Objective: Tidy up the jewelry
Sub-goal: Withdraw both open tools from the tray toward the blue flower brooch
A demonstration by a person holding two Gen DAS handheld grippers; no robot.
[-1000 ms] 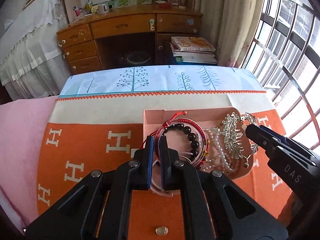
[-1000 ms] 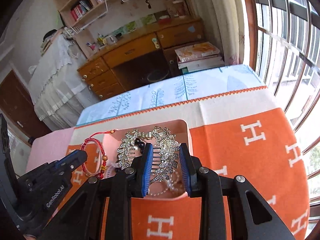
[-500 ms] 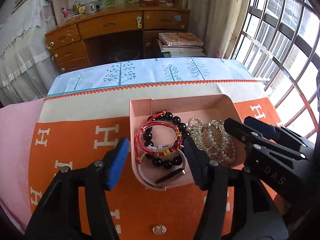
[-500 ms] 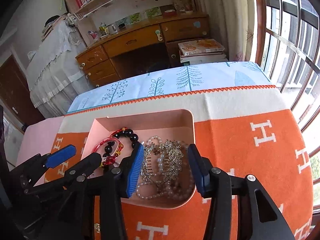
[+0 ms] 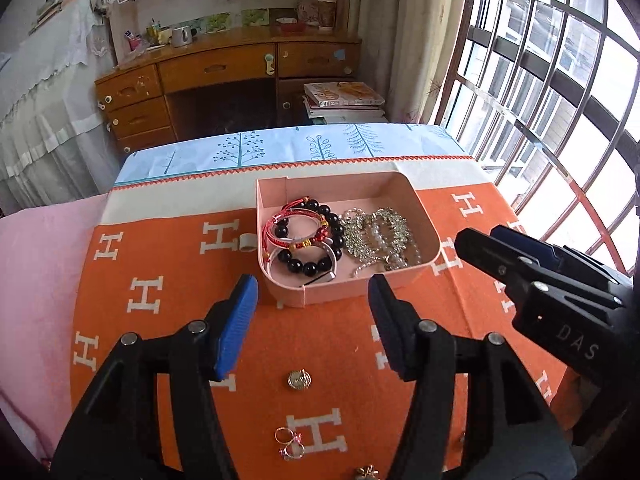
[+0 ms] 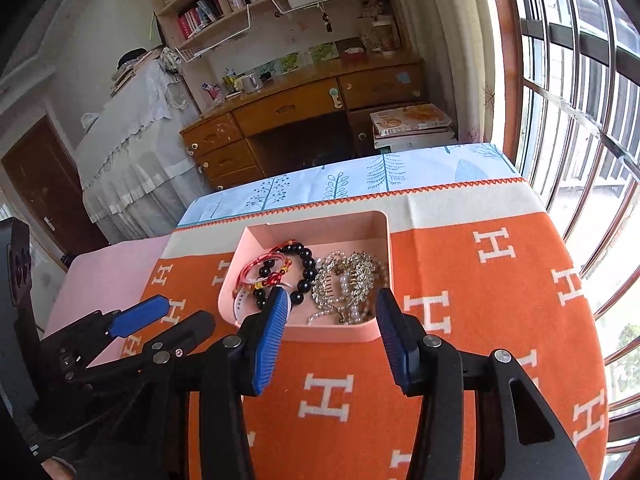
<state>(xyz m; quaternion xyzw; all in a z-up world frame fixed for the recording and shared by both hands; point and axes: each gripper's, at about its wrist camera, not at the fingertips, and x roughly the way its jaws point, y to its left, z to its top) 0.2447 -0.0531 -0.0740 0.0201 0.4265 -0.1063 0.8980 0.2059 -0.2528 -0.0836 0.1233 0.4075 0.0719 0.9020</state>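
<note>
Pink tray (image 5: 424, 220) sits on the orange blanket (image 5: 168, 256), long axis running left to right. Bead bracelets (image 5: 308, 236) lie at its left end, rhinestone comb (image 5: 380, 236) at its right. Left gripper (image 5: 312, 304) and right gripper (image 6: 330, 312) both spread, empty, short of the near wall

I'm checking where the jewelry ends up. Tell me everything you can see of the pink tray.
The pink tray is a shallow open box, matte like card or plastic, with rounded corners on its window side and squarer ones opposite. It sits flat on the orange blanket. Inside lie a black bead bracelet and a red cord bracelet on one side, and a sparkly hair comb with pearls on the other. Nothing grips it.
</note>
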